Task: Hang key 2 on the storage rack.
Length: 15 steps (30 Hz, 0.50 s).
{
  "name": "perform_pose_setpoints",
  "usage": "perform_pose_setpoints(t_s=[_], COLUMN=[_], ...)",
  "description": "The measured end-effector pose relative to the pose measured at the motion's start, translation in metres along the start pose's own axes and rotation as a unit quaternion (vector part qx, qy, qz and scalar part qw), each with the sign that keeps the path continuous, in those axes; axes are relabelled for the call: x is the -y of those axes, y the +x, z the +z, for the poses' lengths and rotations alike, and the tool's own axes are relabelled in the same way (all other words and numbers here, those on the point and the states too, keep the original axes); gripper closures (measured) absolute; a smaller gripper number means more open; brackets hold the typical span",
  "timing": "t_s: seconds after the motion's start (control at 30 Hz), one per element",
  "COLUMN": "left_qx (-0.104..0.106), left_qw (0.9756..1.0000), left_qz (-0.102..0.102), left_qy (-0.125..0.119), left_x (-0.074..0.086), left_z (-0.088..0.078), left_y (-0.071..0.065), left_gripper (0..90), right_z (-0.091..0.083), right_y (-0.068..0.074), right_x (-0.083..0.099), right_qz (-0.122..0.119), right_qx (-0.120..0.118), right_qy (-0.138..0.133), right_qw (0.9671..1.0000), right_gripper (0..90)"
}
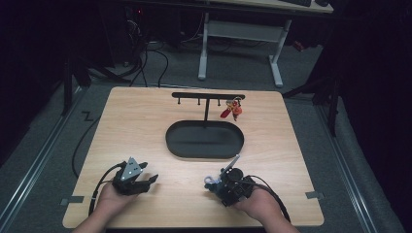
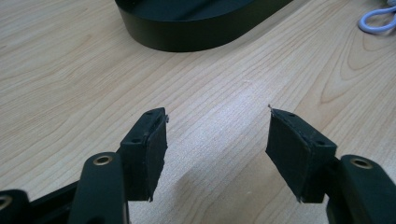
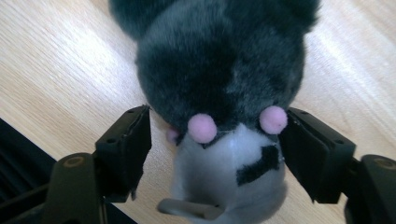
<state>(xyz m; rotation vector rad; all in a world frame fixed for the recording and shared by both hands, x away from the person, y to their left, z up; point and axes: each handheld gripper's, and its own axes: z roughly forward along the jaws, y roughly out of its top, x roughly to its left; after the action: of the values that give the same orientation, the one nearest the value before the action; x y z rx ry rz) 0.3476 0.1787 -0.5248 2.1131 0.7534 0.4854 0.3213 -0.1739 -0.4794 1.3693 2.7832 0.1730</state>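
Between the right hand-held gripper (image 3: 215, 149) jaws, a plush toy (image 3: 219, 84) lengthwise.

My left gripper (image 1: 132, 178) and right gripper (image 1: 232, 187) are black, with brass-ringed screws, flat dark pads, trailing black cables; a grey triangular plate tops the left.

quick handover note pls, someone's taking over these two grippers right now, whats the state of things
Left gripper: open, holding nothing, low over the light wooden table.
Right gripper: jaws around the fluffy dark grey and white plush toy with pink pompoms; one pad looks to touch it, the other stands apart, so no firm grip yet.
Black oval tray with its T-shaped hook rack sits mid-table; a red and orange keychain charm already hangs near the rack's right end.
Left: probably close on the plush toy, lift it, and hang it on a free hook.
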Motion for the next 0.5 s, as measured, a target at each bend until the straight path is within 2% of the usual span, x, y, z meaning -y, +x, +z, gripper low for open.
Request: perform_pose_setpoints(t_s=[0.07, 0.23, 0.33, 0.37, 0.4, 0.5], left_qx=[0.000, 0.000, 0.000, 0.000, 0.000, 0.000], left_qw=[1.0000, 1.0000, 1.0000, 1.0000, 1.0000, 1.0000], left_qz=[0.000, 0.000, 0.001, 0.001, 0.000, 0.000], left_qy=[0.000, 0.001, 0.001, 0.001, 0.002, 0.003], left_x=[0.0000, 0.0002, 0.0003, 0.0003, 0.0002, 0.0003], left_z=[0.0000, 0.0003, 0.0002, 0.0002, -0.0001, 0.0000], left_y=[0.0000, -0.0002, -0.0003, -0.0003, -0.0002, -0.0004], left_gripper=[38.1, 38.1, 38.1, 38.1, 38.1, 38.1], right_z=[0.0010, 0.0066, 0.0054, 0.0051, 0.0031, -0.0024], right_y=[0.0006, -0.0006, -0.0001, -0.0005, 0.0013, 0.0007], right_x=[0.0006, 0.0024, 0.0018, 0.0014, 0.0008, -0.0014], right_qz=[0.005, -0.004, -0.003, -0.008, 0.004, 0.006], right_qx=[-0.001, 0.000, 0.001, 0.000, -0.001, -0.005], right_qy=[0.005, 0.010, 0.006, 0.004, 0.006, 0.002], right_qw=[1.0000, 0.9999, 1.0000, 1.0000, 1.0000, 1.0000], right_gripper=[29.6, 36.3, 45.7, 46.0, 46.3, 46.6])
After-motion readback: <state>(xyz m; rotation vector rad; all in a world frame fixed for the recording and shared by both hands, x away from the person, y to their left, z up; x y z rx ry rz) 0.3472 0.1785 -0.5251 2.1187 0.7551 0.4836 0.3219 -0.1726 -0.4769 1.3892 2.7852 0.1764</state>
